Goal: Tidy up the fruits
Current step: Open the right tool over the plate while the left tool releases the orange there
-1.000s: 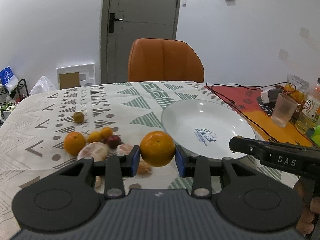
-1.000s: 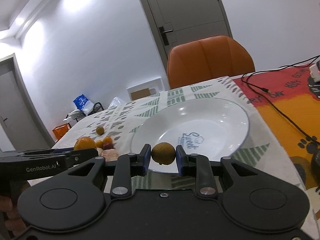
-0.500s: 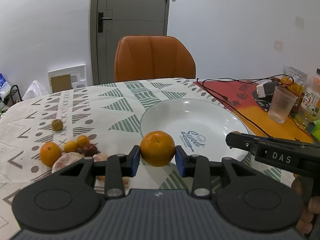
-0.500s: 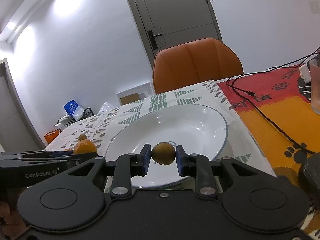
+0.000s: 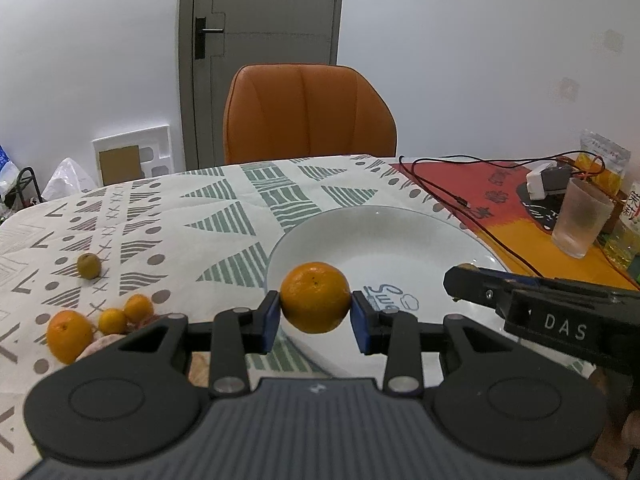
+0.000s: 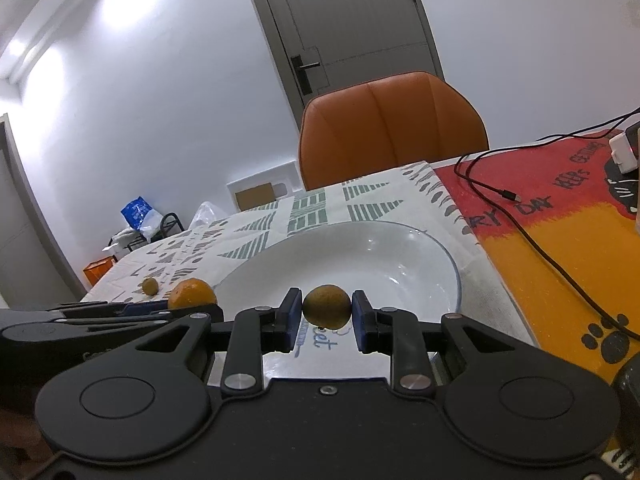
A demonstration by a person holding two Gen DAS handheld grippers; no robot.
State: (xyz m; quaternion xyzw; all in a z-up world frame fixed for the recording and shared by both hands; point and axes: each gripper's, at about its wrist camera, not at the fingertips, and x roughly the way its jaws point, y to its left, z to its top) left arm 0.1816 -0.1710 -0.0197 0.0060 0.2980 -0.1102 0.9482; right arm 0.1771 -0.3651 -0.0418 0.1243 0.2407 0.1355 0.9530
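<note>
My left gripper is shut on a large orange, held over the near left rim of the white plate. My right gripper is shut on a small brownish-green fruit above the near part of the plate. In the right wrist view the left gripper's orange shows at the left. In the left wrist view the right gripper reaches in from the right. Loose on the tablecloth lie an orange, two small oranges and a small green fruit.
An orange chair stands at the table's far side. At the right are a red and orange mat, a black cable, a frosted glass and a white charger. Bottles and packets crowd the right edge.
Both grippers have moved forward over the plate with their fruits still held. The loose fruit pile has slid toward the lower left of the left wrist view.
</note>
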